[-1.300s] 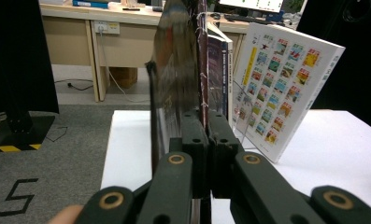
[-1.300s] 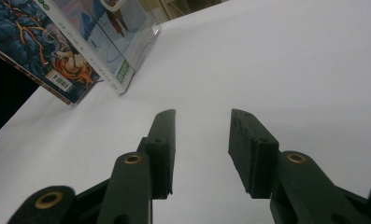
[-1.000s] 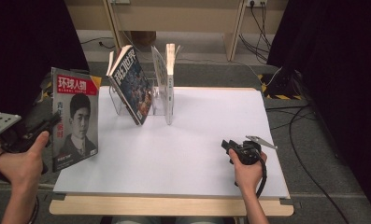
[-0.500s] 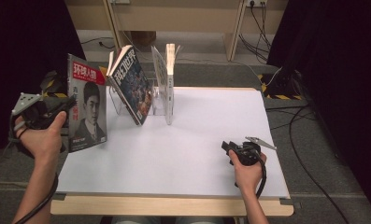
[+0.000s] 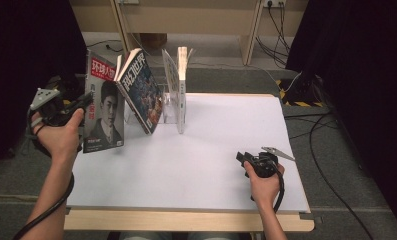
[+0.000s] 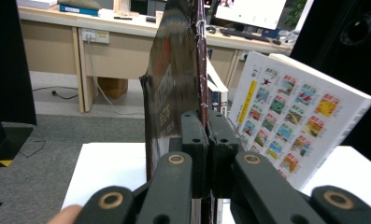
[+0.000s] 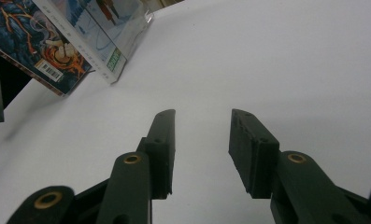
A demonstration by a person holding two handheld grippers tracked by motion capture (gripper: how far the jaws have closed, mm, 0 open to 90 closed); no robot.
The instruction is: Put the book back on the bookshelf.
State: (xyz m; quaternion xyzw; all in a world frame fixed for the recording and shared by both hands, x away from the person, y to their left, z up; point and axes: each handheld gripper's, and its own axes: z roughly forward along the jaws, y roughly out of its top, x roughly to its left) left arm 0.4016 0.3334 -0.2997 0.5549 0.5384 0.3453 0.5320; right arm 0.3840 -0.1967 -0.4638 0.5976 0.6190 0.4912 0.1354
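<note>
A magazine (image 5: 103, 107) with a red title and a portrait on its cover hangs upright at the table's left edge. My left gripper (image 5: 83, 104) is shut on its outer edge. In the left gripper view the two jaws pinch the magazine's (image 6: 174, 88) edge, and the left gripper (image 6: 206, 128) has no gap between its pads. A dark blue magazine (image 5: 143, 92) leans in a clear rack (image 5: 168, 107) just to the right of the held one. My right gripper (image 5: 242, 159) rests on the white table (image 5: 211, 145) at the front right, open with nothing between its fingers (image 7: 162, 149).
A white book (image 5: 182, 85) stands upright in the rack's right slot; its cover of small coloured pictures (image 6: 290, 116) faces the left gripper. Cables lie on the floor to the right of the table. Wooden desk legs stand behind the table.
My left hand has carried the portrait magazine to the right and farther back, close beside the leaning blue magazine. The right hand and its gripper have stayed still.
</note>
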